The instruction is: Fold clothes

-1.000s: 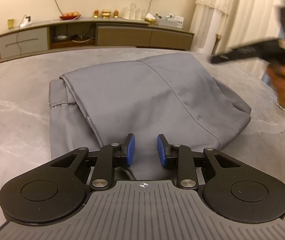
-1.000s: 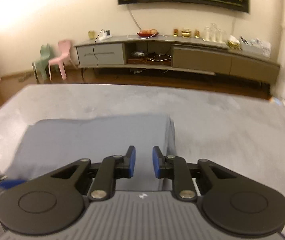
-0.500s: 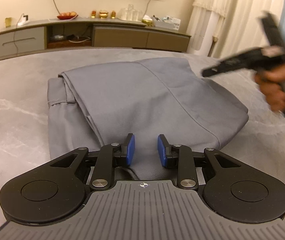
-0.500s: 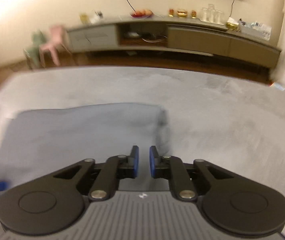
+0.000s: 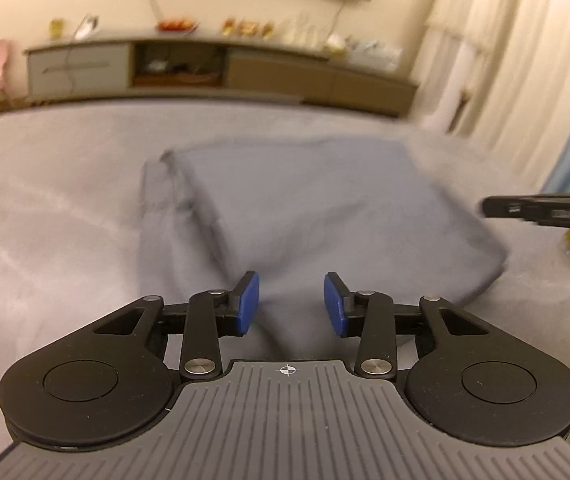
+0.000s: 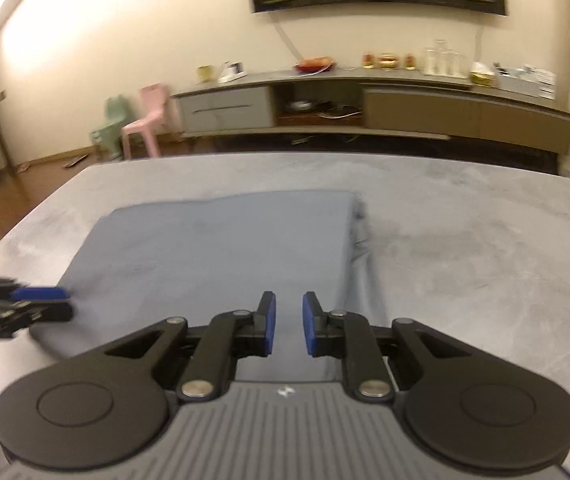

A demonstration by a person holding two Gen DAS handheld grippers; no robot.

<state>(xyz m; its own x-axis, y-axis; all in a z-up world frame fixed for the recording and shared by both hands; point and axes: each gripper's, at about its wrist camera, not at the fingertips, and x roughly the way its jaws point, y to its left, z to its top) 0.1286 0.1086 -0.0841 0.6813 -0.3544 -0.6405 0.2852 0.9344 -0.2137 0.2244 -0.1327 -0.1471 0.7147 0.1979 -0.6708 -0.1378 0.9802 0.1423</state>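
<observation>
A grey garment (image 5: 297, 216), already folded into a thick bundle, was seen lying on the grey marbled table (image 5: 45, 208). From the left wrist view it lay straight ahead of the left gripper (image 5: 291, 304) and just below it, with its near edge reaching under the blue pads (image 5: 248, 300). The jaws of this gripper were opening, and no cloth was pinched between them; only the fabric behind them could be seen through the gap.

In the right wrist view, the right gripper (image 6: 288, 322) was held over the near right part of the same bundle (image 6: 221, 248). Its pads stood a small way apart, and nothing was clamped between them. The right edge of the bundle (image 6: 359, 240), where loose layers hung out, ran away from the camera just to the right of the pads.

The long axis of the bundle was judged to run across from one gripper to the other, because each tool was visible at the far side of the other view: the right one at the right edge of the left view (image 5: 545, 212), and the left one at the left edge of the right view (image 6: 17, 308). Each short end was therefore nearer to its own hand. For a further fold, both ends would probably have to be taken together. How many layers lay underneath could not be told.
</observation>
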